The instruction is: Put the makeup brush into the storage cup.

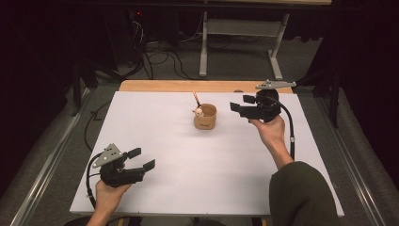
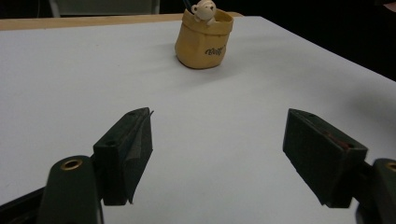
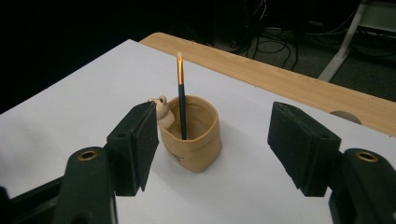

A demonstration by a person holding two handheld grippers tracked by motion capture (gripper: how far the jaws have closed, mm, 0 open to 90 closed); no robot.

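Tan cup [image 3: 190, 140] with pencil [image 3: 181, 95] just ahead of open right gripper [image 3: 212, 144].

A smooth, matt tan ceramic-looking cup [image 3: 194, 140] stands on matt white tabletop [image 1: 188, 160] edged with wood.

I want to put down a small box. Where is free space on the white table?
Bare patches: between the left gripper and the tan holder, and the far left corner of the white table. It is crowded between the holder and the right gripper.

The right gripper [image 3: 212, 144] has its jaws wide apart; at eleven o'clock between them, a tan pot [image 3: 191, 140] holds what looks like an upright pencil [image 3: 181, 100].
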